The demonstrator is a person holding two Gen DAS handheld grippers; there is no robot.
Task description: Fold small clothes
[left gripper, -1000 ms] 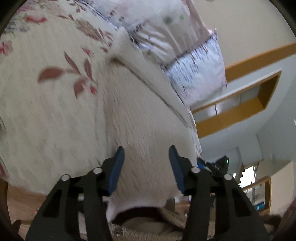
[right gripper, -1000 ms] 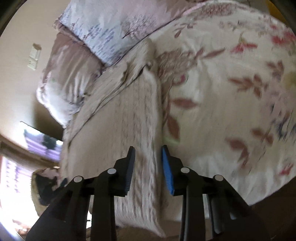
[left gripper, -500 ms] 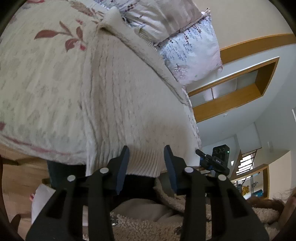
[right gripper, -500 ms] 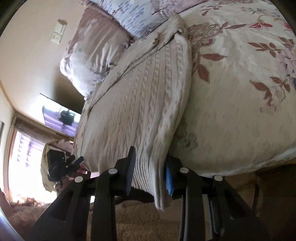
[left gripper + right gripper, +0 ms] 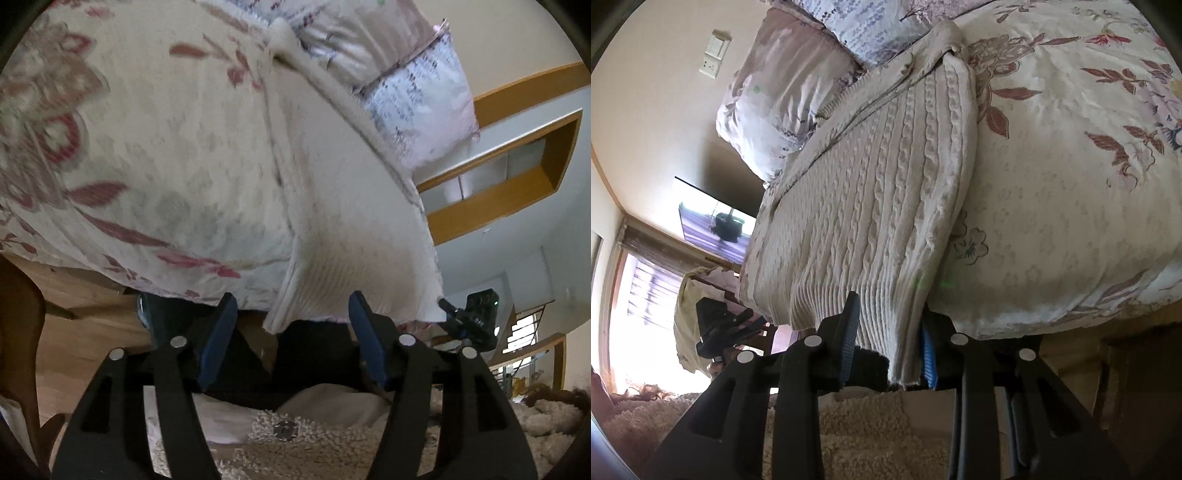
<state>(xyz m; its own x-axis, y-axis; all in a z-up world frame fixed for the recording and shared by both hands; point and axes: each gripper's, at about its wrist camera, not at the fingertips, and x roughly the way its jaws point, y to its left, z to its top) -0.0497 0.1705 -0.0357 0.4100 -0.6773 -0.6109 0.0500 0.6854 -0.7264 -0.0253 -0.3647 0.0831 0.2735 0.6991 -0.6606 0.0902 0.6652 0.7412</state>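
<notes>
The cream cable-knit sweater point(image 5: 886, 177) lies lengthwise on the floral cream bedspread point(image 5: 1071, 184), its ribbed hem hanging over the bed edge at lower centre. In the right wrist view the right gripper point(image 5: 888, 343) is clenched on that hem, blue pads pinching the fold. The left wrist view, blurred, shows the other hem corner point(image 5: 354, 280): here the left gripper point(image 5: 291, 336) is opening, its jaws released, the hem just above and not pinched. Only this view shows the wooden wall niche point(image 5: 517, 177) at right; only the right shows the wall switch plate point(image 5: 714, 53), upper left.
</notes>
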